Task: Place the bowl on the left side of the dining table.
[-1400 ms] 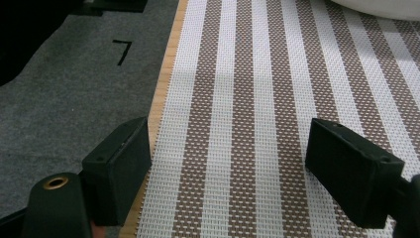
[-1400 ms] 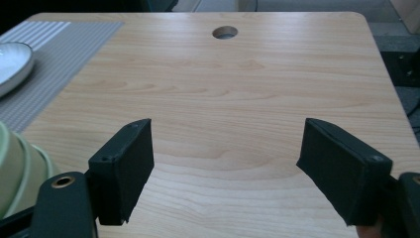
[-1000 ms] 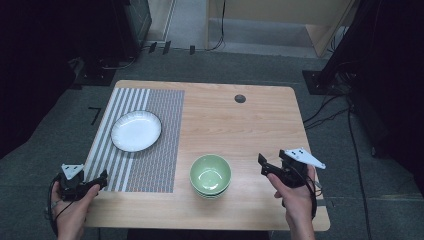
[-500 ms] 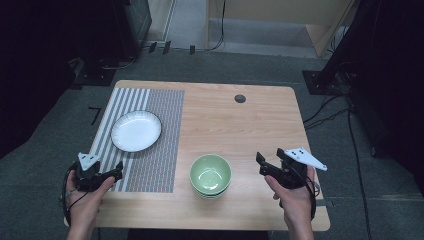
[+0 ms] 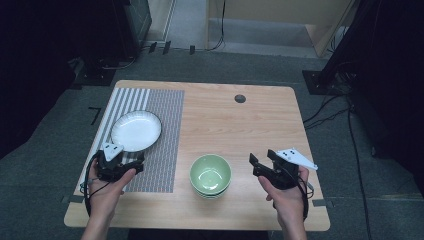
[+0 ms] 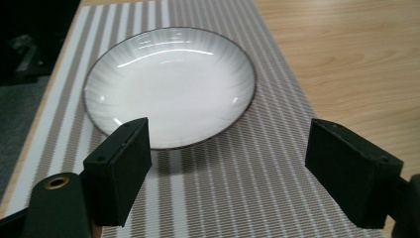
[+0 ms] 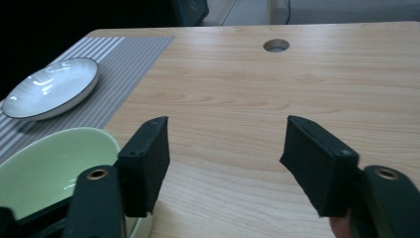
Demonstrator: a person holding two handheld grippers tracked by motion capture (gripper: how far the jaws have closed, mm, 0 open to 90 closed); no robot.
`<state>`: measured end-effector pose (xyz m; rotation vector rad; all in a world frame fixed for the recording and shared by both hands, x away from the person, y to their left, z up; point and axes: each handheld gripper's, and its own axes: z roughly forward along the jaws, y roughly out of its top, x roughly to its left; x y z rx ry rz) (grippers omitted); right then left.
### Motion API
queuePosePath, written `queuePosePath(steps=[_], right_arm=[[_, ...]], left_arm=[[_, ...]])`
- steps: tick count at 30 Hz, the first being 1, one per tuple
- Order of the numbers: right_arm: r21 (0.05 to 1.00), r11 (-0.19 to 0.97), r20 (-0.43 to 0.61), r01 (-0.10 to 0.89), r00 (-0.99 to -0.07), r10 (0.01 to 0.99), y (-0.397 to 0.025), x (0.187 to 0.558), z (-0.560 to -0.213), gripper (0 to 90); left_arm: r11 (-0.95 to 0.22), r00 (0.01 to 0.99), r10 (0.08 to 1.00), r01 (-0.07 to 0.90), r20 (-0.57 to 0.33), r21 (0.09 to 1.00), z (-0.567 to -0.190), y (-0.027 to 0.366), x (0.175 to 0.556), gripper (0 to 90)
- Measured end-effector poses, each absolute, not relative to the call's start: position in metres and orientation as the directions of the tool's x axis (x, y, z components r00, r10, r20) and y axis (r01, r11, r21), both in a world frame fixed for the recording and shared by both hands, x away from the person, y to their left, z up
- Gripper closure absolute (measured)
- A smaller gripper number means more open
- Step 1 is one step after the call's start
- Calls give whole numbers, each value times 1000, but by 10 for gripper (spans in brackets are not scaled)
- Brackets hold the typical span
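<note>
A white plate with a dark rim rests on a striped grey placemat at the table's left. My left gripper hovers over the mat just in front of the plate, open. In the left gripper view the plate lies just beyond the spread jaws of the left gripper, with nothing between them. Green bowls, stacked, stand near the front middle. My right gripper is to their right, open and empty. The right gripper view has the top bowl to the left of the right gripper.
The wooden table has a round cable hole near its far edge. Bare wood stretches between the bowl and the hole. Dark equipment and cables lie on the floor around the table.
My left gripper has moved forward and to the right, from the table's front left corner onto the placemat near the plate. The right gripper has barely moved.
</note>
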<state>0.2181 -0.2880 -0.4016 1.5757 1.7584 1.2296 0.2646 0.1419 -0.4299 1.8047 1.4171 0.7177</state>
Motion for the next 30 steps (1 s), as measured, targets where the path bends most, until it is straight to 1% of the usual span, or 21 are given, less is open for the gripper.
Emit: queuePosePath(steps=[3, 6, 8, 9, 12, 14, 17, 20, 23, 25, 26, 28, 30], right_arm=[[846, -61, 222, 529, -248, 943, -282, 218, -403, 392], [839, -63, 247, 541, -276, 929, -276, 218, -406, 474], [823, -50, 268, 566, -309, 912, -269, 219, -409, 509], [823, -50, 268, 566, -309, 912, -269, 219, -409, 509], [810, -56, 303, 584, -335, 892, -264, 220, -412, 550], [804, -63, 328, 591, -354, 876, -260, 221, -415, 616], [794, -74, 359, 604, -366, 859, -255, 221, -418, 667], [777, -68, 371, 626, -368, 852, -248, 222, -422, 678], [768, -53, 362, 639, -363, 859, -242, 222, -425, 678], [768, -43, 351, 639, -364, 863, -239, 222, -427, 682], [764, -41, 346, 644, -355, 868, -237, 222, -428, 704], [768, -16, 310, 640, -350, 884, -234, 222, -431, 709], [766, -8, 298, 643, -345, 890, -231, 223, -434, 733]], left_arm=[[-136, 268, 963, 564, -25, 814, -425, 133, 262, 176], [-135, 291, 956, 558, -41, 819, -421, 124, 259, 176], [-136, 302, 952, 556, -47, 820, -419, 120, 257, 176], [-138, 305, 951, 552, -46, 822, -418, 117, 256, 176], [-148, 331, 942, 551, -52, 821, -416, 112, 254, 176], [-157, 340, 939, 552, -50, 819, -416, 108, 254, 176], [-165, 354, 934, 561, -55, 811, -418, 104, 253, 176], [-174, 369, 928, 562, -57, 809, -419, 100, 252, 176], [-180, 376, 925, 559, -54, 809, -420, 97, 251, 176], [-191, 377, 925, 555, -40, 809, -420, 94, 250, 176], [-196, 381, 924, 554, -37, 809, -421, 93, 250, 176], [-200, 387, 921, 554, -37, 808, -421, 90, 249, 176], [-205, 394, 919, 553, -36, 808, -422, 88, 249, 176]])
